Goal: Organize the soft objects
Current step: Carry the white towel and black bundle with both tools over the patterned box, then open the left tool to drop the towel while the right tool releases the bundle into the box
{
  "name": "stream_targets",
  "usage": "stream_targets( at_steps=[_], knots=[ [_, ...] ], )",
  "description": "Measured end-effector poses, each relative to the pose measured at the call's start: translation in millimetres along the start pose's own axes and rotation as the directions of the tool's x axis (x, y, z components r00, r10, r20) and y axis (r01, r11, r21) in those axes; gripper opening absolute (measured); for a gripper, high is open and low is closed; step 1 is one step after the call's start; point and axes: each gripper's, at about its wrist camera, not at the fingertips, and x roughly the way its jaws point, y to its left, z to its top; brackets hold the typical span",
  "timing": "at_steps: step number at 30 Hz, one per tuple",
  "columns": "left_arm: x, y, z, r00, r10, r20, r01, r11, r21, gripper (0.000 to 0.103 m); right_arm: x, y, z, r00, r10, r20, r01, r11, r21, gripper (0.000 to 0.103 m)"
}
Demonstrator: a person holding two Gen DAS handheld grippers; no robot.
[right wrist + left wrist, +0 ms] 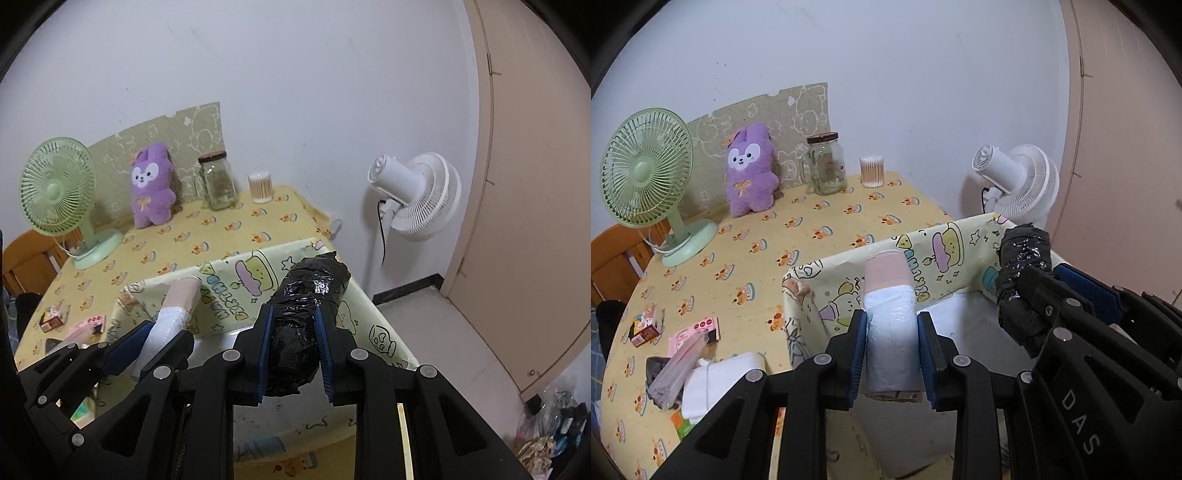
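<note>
I hold the white plastic-wrapped roll in the left gripper over the cartoon-printed fabric bin. The black foil-wrapped roll sits in the right gripper at my 3 o'clock. At 11 o'clock: purple plush bunny, green desk fan left of it, glass jar right.

We see the left gripper clamping a white roll (pink band at its far end) over the cartoon-printed storage box. Beside it, the right gripper holds a black roll.
</note>
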Motion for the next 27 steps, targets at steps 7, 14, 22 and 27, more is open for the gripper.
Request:
stream_targets(
  at_steps=[7, 14, 22, 27],
  knots=[
    [7, 6, 6, 1.000, -0.005, 0.017, 0.004, 0.999, 0.045, 0.033, 14, 5, 2, 1.000, 0.013, -0.022, -0.013, 1.000, 0.020, 0.026],
    [6, 7, 8, 1.000, -0.003, 0.016, 0.002, 0.999, 0.036, 0.060, 14, 6, 5, 0.999, 0.032, -0.006, -0.032, 0.999, 0.014, 0.029],
    [-5, 0, 7, 0.998, -0.058, 0.014, 0.058, 0.997, 0.042, 0.091, 8, 1, 6, 0.999, 0.033, -0.001, -0.032, 0.999, 0.036, 0.083],
    [-20, -1, 6, 0.998, -0.051, 0.025, 0.050, 0.998, 0.034, 0.099, -6, 2, 8, 1.000, 0.016, 0.004, -0.016, 0.999, 0.029, 0.089]
  ],
)
